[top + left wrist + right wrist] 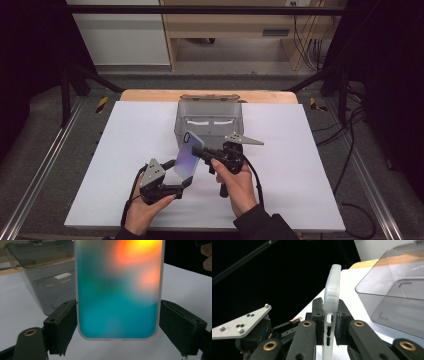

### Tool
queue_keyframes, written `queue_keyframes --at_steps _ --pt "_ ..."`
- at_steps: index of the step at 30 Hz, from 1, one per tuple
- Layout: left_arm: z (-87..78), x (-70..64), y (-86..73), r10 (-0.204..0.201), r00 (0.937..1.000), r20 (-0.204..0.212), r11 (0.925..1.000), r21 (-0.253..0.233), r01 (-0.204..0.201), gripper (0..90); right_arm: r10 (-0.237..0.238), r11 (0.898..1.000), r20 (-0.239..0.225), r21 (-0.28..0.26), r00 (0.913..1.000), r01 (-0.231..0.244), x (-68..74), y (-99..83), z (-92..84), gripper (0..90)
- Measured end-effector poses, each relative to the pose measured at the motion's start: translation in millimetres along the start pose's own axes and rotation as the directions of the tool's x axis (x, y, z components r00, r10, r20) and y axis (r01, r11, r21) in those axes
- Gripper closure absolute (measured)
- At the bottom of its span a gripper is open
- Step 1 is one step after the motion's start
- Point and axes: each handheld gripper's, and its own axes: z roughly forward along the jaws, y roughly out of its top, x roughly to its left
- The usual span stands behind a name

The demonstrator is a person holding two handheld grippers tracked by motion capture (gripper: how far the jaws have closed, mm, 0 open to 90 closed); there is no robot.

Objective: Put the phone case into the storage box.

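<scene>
Currently your right gripper [329, 322] pinches the phone case [189, 154] edge mid-frame above the surface [125, 150], while your left gripper [117, 325] straddles its bottom, jaws apart, probably ready for handover.

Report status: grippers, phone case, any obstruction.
Right gripper shut on phone case. Left gripper fingers astride its lower end, contact unclear. Grey bin just behind.

Iridescent phone case [187, 156], tilted, held above table
</scene>
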Motion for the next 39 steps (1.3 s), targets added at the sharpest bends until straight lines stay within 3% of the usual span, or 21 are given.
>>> queue_keyframes --at_steps 4,6,7,8,11,14,17,19,20,23,24,25,26,27,30,31,32,34,35,36,39 --pt "-0.4 1.5 0.2 -0.014 0.9999 -0.007 0.9997 -0.019 0.014 16.6 -0.030 1.000 0.041 -0.005 0.9987 0.030 8.3 2.2 2.8 81.1" --pt "-1.4 2.0 -1.0 -0.025 0.9992 -0.031 0.9980 -0.058 0.023 18.2 -0.056 0.998 0.077 -0.012 0.9955 0.057 18.2 4.4 6.8 81.4" --pt "-1.4 2.0 -1.0 -0.025 0.9992 -0.031 0.9980 -0.058 0.023 15.2 -0.056 0.998 0.077 -0.012 0.9955 0.057 18.2 4.4 6.8 81.4" --pt "-2.1 2.0 -0.8 -0.020 0.9978 -0.064 0.9977 -0.067 0.016 12.9 -0.066 0.997 0.098 -0.019 0.9929 0.068 23.5 6.0 9.2 81.3" --pt "-3.9 0.8 0.3 -0.014 0.9956 -0.092 0.9964 -0.085 0.006 11.6 -0.075 0.997 0.115 -0.020 0.9906 0.078 27.3 7.2 12.3 81.3" --pt "-8.2 -4.1 3.5 0.020 0.9862 -0.165 0.9924 -0.117 -0.039 10.1 -0.081 0.995 0.171 -0.035 0.9819 0.089 30.7 8.8 17.9 81.4" --pt "-9.4 -6.1 4.7 0.032 0.9815 -0.189 0.9898 -0.131 -0.057 10.1 -0.068 0.996 0.185 -0.047 0.9804 0.078 31.6 9.6 20.1 81.3" --pt "-10.0 -10.3 5.9 0.068 0.9731 -0.220 0.9854 -0.138 -0.100 10.1 -0.057 0.996 0.201 -0.062 0.9779 0.071 32.5 10.1 23.3 81.3" --pt "-10.0 -10.3 5.9 0.068 0.9731 -0.220 0.9854 -0.138 -0.100 10.2 -0.057 0.996 0.201 -0.062 0.9779 0.071 32.5 10.1 23.3 81.3" --pt "-9.1 -14.2 6.4 0.089 0.9656 -0.244 0.9807 -0.147 -0.128 11.6 -0.040 0.996 0.201 -0.072 0.9788 0.056 34.0 10.6 26.1 81.3" --pt "-7.8 -16.4 6.3 0.104 0.9593 -0.262 0.9776 -0.150 -0.147 13.3 -0.037 0.996 0.200 -0.077 0.9790 0.053 35.4 10.7 27.8 81.3" --pt "-7.8 -16.4 6.3 0.104 0.9593 -0.262 0.9776 -0.150 -0.147 15.0 -0.037 0.996 0.200 -0.077 0.9790 0.053 35.4 10.7 27.8 81.3" --pt "-6.9 -17.9 6.8 0.135 0.9474 -0.290 0.9720 -0.147 -0.183 18.1 -0.024 0.996 0.196 -0.078 0.9803 0.040 37.1 10.8 30.0 81.3" --pt "-6.9 -17.9 6.8 0.135 0.9474 -0.290 0.9720 -0.147 -0.183 19.7 -0.024 0.996 0.196 -0.078 0.9803 0.040 37.1 10.8 30.0 81.3" --pt "-6.9 -22.3 6.4 0.158 0.9332 -0.323 0.9684 -0.135 -0.210 27.3 -0.004 0.996 0.188 -0.085 0.9822 0.020 39.7 11.6 34.2 81.3" --pt "-6.7 -23.3 6.3 0.169 0.9277 -0.333 0.9659 -0.132 -0.223 27.3 -0.004 0.996 0.188 -0.085 0.9822 0.020 39.7 11.6 34.2 81.3" --pt "-6.3 -24.7 6.2 0.186 0.9175 -0.352 0.9628 -0.121 -0.242 29.1 -0.002 0.996 0.187 -0.088 0.9824 0.018 40.3 11.7 35.1 81.3" --pt "-5.3 -25.8 5.4 0.199 0.9088 -0.367 0.9604 -0.111 -0.255 33.0 0.010 0.996 0.182 -0.092 0.9832 0.007 43.8 11.9 38.1 81.3" --pt "-5.3 -25.8 5.4 0.199 0.9088 -0.367 0.9604 -0.111 -0.255 33.8 0.010 0.996 0.182 -0.092 0.9832 0.007 43.8 11.9 38.1 81.3" --pt "-4.8 -25.9 5.0 0.202 0.9036 -0.378 0.9600 -0.106 -0.259 33.8 0.010 0.996 0.184 -0.093 0.9829 0.007 44.5 11.9 38.8 81.3" --pt "-4.3 -25.5 4.3 0.204 0.8969 -0.393 0.9604 -0.098 -0.261 36.6 0.025 0.996 0.175 -0.093 0.9842 -0.009 46.5 11.3 41.9 81.3"
